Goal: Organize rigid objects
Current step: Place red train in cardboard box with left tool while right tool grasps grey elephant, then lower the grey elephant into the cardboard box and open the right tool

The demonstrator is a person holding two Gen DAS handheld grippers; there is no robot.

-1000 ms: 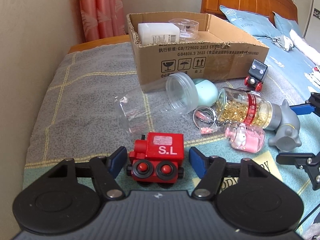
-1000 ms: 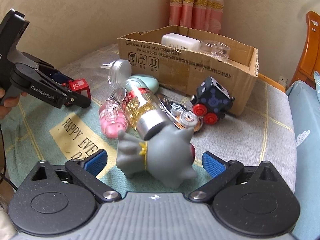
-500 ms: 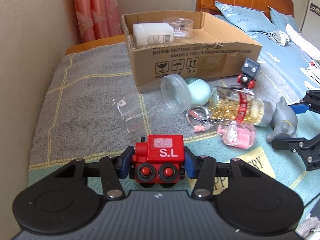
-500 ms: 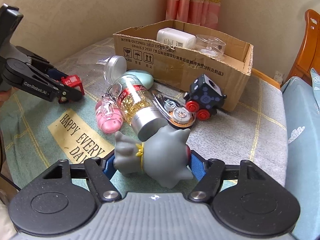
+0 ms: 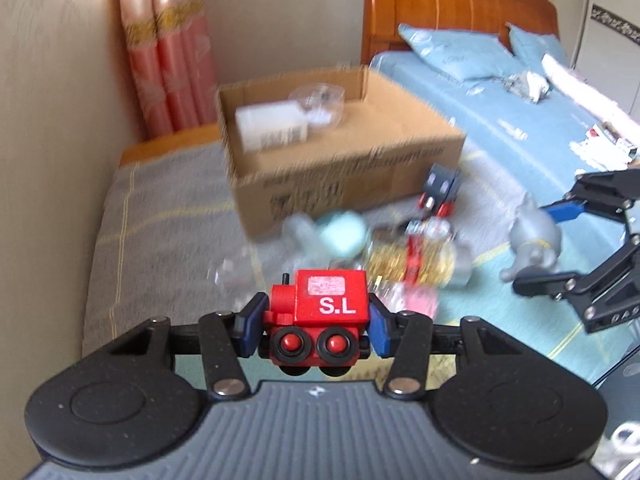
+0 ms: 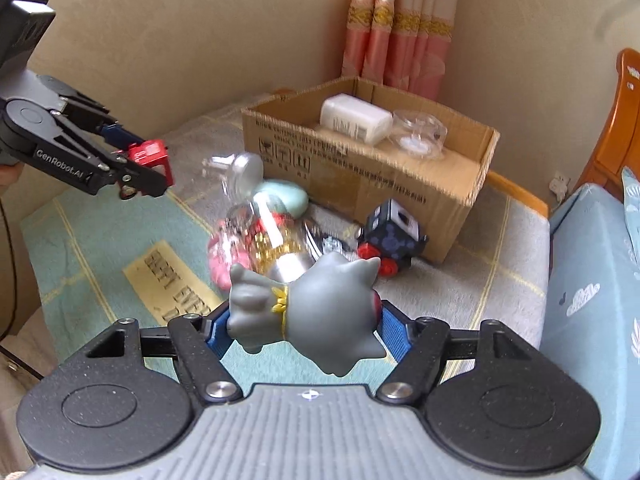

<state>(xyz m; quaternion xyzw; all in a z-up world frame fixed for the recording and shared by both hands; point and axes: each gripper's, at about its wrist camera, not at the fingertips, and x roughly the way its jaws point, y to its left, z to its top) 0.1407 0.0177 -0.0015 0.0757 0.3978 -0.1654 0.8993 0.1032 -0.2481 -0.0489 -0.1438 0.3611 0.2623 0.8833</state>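
My left gripper [image 5: 316, 326] is shut on a red toy train [image 5: 320, 316] marked "S.L" and holds it up off the bed cover; it also shows in the right wrist view [image 6: 150, 160]. My right gripper [image 6: 298, 330] is shut on a grey toy figure [image 6: 316, 312] with a yellow collar, lifted above the cover; it shows in the left wrist view too [image 5: 534, 240]. The open cardboard box [image 6: 372, 184] stands behind, holding a white bottle [image 6: 354, 120] and a clear round container [image 6: 420, 134].
Loose on the cover in front of the box lie a dark blue toy car [image 6: 394, 236], a jar of gold beads [image 5: 416, 260], a pink keychain [image 6: 224, 256], a mint oval case [image 6: 284, 200] and a clear jar [image 6: 240, 170]. Wall to the left; wooden headboard [image 5: 448, 12] behind.
Both grippers closed on their toys and lifted them: the left raised the red train, the right raised the grey figure. Both views now sit higher and look blurred from motion.
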